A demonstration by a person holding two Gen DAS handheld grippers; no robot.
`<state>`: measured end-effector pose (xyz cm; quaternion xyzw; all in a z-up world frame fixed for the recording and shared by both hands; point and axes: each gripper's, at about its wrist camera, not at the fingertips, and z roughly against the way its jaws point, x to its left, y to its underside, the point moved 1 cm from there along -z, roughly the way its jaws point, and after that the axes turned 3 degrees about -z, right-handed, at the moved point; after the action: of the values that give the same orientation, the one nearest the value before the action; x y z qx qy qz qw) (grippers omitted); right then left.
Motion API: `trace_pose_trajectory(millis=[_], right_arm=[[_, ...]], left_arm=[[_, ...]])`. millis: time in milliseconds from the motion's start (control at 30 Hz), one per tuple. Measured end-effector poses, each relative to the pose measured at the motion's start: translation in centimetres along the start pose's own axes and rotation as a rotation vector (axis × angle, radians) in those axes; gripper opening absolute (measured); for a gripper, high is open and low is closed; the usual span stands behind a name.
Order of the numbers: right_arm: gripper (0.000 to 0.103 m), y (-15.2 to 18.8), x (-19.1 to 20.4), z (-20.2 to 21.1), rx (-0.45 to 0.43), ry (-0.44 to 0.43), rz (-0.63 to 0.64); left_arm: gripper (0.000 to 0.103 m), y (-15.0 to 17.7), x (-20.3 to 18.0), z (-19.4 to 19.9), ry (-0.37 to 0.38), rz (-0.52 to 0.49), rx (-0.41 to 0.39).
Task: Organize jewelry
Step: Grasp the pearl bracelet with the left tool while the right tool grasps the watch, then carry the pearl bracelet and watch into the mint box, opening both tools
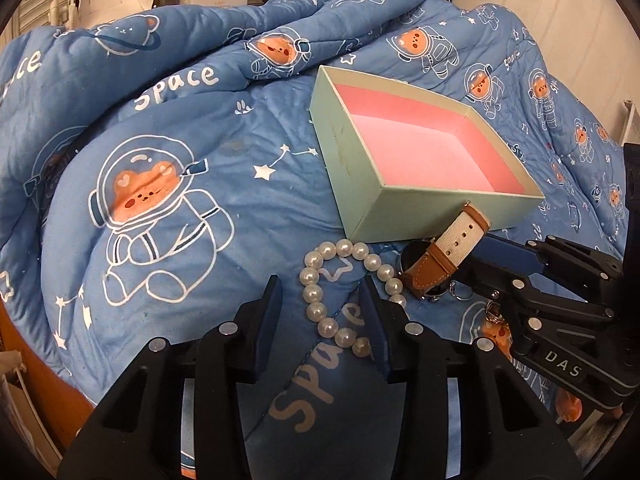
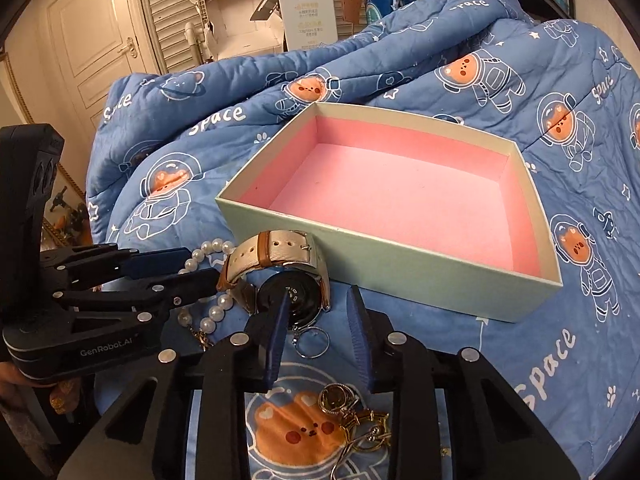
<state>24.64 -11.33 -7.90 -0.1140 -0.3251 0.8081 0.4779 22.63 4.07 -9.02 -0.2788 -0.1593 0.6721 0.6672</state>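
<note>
- Left wrist view: left gripper (image 1: 322,308) wide open, holding nothing; pearl bracelet (image 1: 347,294) lies between the fingers, its right side touching or just behind the right finger (image 1: 374,320).
- Watch (image 1: 444,258) at 2 o'clock of the bracelet, strap end leaning on the box (image 1: 360,176) wall. Box sits at 1 o'clock, pink lining, nothing inside.
- Right gripper (image 1: 486,264) enters from 3 o'clock, tips by the watch; gap hard to read here.
- Right wrist view: right gripper (image 2: 320,320) open, empty; left finger (image 2: 278,336) overlaps the watch (image 2: 286,280) face, contact unclear. Silver ring (image 2: 312,342) between fingers, gold jewelry (image 2: 356,416) at 6 o'clock.
- Left gripper (image 2: 188,268) at 9 o'clock over the pearl bracelet (image 2: 208,280).
- Surface: blue space-bear quilt (image 2: 500,80). Room: white door (image 2: 92,40) at 11 o'clock.
</note>
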Motion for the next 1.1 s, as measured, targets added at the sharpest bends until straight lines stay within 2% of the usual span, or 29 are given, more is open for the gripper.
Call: trace_pose_trajectory(millis=[100, 200, 333, 533, 900, 1100], right_arm=[[0.015, -0.3, -0.1, -0.4, 0.0, -0.011, -0.016], [0.01, -0.6, -0.1, -0.5, -0.012, 0.0, -0.023], [0.005, -0.7, -0.4, -0.6, -0.015, 0.001, -0.054], [0.005, -0.7, -0.3, -0.3, -0.032, 0.011, -0.044], [0.004, 0.0, -0.4, 2.3, -0.07, -0.019, -0.052], [0.004, 0.0, -0.5, 4.5, -0.083, -0.043, -0.051]], left_arm=[[0.041, 0.1, -0.2, -0.1, -0.004, -0.002, 0.002], [0.04, 0.0, -0.3, 0.0, 0.001, 0.001, 0.004], [0.025, 0.0, -0.7, 0.1, 0.002, -0.027, 0.0], [0.011, 0.1, -0.7, 0.2, 0.015, -0.021, -0.01], [0.01, 0.2, -1.3, 3.3, 0.076, -0.019, -0.059], [0.01, 0.2, -2.2, 5.3, 0.104, -0.057, -0.076]])
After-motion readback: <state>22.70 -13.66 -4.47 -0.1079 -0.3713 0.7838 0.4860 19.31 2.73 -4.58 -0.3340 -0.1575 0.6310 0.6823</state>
